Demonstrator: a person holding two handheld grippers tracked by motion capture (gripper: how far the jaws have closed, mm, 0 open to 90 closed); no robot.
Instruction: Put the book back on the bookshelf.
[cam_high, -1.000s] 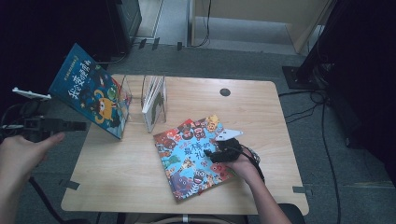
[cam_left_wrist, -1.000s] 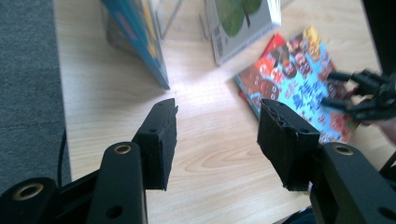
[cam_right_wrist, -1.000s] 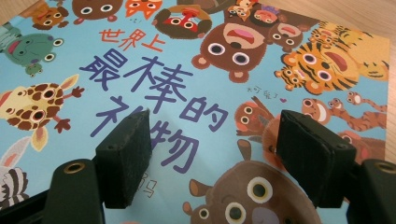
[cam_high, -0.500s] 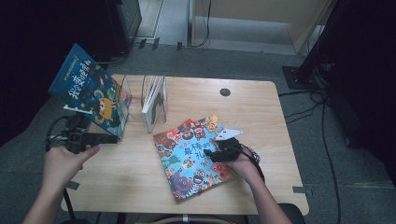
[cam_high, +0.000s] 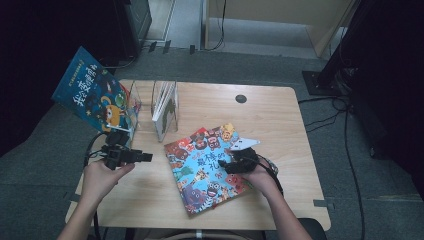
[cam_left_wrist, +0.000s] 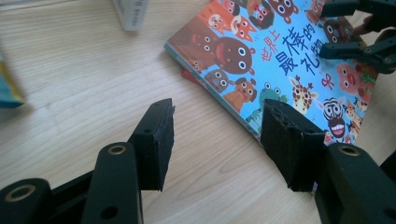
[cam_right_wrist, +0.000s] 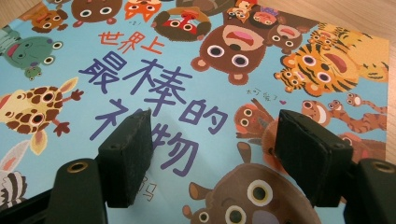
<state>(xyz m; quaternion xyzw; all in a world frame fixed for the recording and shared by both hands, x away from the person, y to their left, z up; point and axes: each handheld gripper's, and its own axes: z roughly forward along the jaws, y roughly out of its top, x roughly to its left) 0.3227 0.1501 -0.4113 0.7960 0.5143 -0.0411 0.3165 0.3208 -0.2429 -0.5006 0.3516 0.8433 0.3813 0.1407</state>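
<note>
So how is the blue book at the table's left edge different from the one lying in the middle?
The dark blue book leans tilted at the table's left edge by the clear stand; the animal book lies flat. The dark blue book has nothing on it, while the right gripper sits over the animal book, jaws open. The animal book's cover is a lighter blue. Both are illustrated picture books.

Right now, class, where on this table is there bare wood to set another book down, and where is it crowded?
Bare wood lies right of the animal picture book, out to the table edge, and between that book and the left gripper. The back-left corner is crowded by the clear book stand and the leaning blue book.
</note>
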